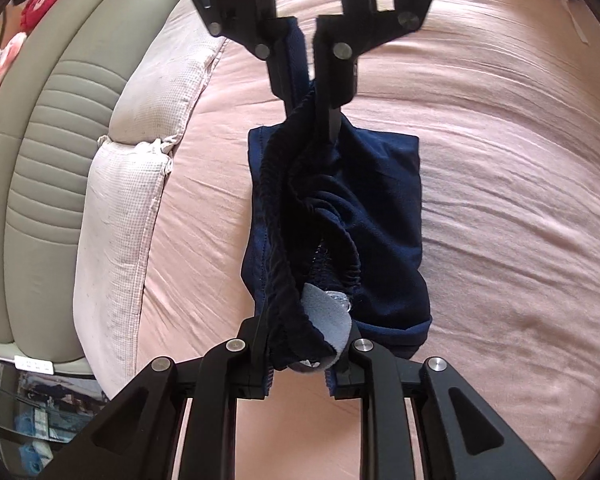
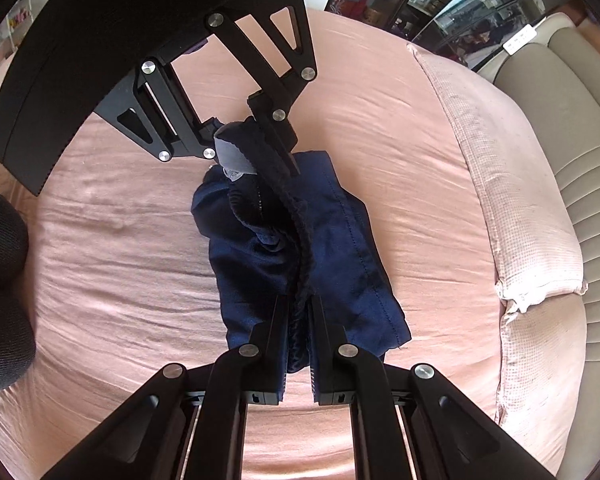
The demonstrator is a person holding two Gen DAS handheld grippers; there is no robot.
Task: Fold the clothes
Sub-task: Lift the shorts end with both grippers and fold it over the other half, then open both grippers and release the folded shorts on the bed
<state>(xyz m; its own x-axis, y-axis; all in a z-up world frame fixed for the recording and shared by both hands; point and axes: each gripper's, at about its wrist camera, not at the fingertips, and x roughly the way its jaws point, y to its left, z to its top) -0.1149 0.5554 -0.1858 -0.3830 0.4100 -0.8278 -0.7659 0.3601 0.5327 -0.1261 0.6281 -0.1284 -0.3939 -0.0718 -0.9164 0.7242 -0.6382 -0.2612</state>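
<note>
- Nearest in the left wrist view, the left claw [image 1: 300, 344] is clenched on one end of the gathered elastic waistband [image 1: 278, 216] of the dark navy smooth-fabric shorts [image 1: 380, 208], with a pale grey label [image 1: 326, 312] bunched at the grip
- The shorts hang partly lifted, their lower part lying folded on the pink wrinkled bed sheet [image 1: 500, 200], about mid-bed
- Farther along the band, the right claw [image 1: 314, 80] grips the other end; in its own view the right claw [image 2: 298, 316] is closed tight on the band
- Judging by this, the step is carrying the waistband over to make a fold: keep both ends level and the band taut, so the layer lands flat
- Lower both together and release only once the cloth rests
- Open sheet lies on the side away from the pillow, with ample room to lay the fold
- Beyond, the pale pink waffle-textured pillow [image 1: 140, 184] and grey padded headboard [image 1: 52, 184] close off the opposite side; steer away
</note>
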